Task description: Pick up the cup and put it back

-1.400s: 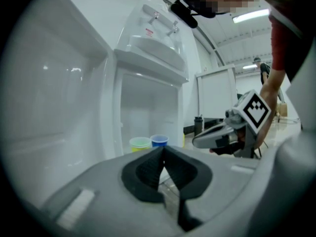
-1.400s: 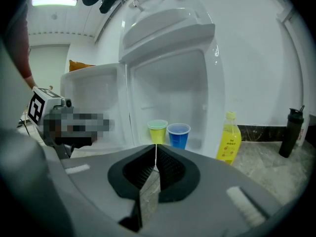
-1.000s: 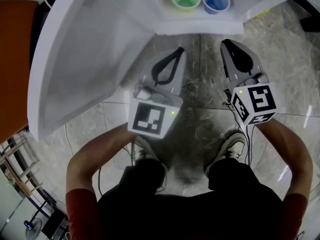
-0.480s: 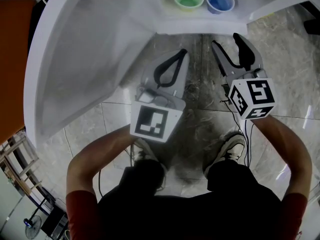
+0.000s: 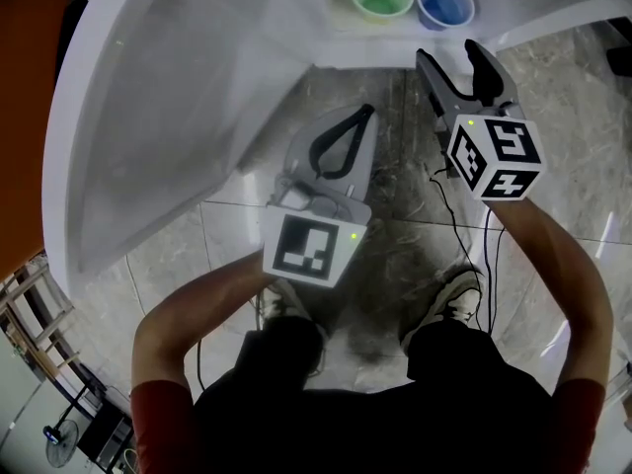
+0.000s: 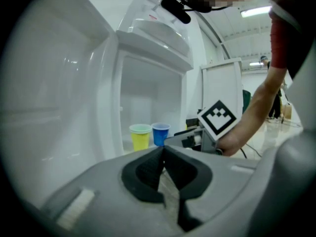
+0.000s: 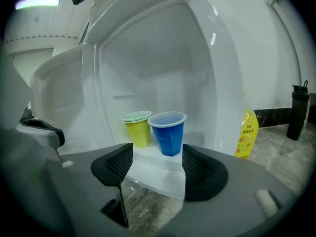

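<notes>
The right gripper (image 7: 157, 164) is hovering with its jaws spread wide (they have just been opening), nothing between them. The blue cup (image 7: 169, 135) is standing beyond them on the white shelf (image 7: 158, 177), beside a yellow cup (image 7: 138, 131). The left gripper (image 6: 163, 151) is holding its jaws pressed together, empty.

blue cup (image 7: 168, 134), yellow cup (image 7: 138, 134) with green rim, grey veined floor (image 5: 395, 233).
</notes>
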The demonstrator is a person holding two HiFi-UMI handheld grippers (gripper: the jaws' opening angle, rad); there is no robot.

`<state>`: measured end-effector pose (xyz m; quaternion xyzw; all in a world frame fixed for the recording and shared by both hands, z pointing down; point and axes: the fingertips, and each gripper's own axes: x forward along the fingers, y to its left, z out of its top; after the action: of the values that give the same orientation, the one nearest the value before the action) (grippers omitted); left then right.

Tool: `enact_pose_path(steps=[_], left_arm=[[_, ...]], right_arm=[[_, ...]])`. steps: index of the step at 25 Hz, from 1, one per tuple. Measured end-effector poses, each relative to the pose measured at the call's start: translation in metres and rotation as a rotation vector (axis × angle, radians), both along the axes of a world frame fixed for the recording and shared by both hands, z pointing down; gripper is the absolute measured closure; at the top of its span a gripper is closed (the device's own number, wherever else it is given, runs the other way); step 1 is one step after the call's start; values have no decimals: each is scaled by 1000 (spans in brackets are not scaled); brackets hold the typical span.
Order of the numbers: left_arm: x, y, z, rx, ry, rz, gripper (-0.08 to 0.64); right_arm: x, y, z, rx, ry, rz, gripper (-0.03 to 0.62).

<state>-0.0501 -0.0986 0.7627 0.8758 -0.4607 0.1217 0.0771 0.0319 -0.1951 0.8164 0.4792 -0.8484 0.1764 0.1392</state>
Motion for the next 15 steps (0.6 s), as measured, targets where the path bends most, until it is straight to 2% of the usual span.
enact_pose_path(steps=[15], left_arm=[[-4,7,10,-24,-16,-4,561]], right_arm=[[3,-46,11,27,24,80,293]])
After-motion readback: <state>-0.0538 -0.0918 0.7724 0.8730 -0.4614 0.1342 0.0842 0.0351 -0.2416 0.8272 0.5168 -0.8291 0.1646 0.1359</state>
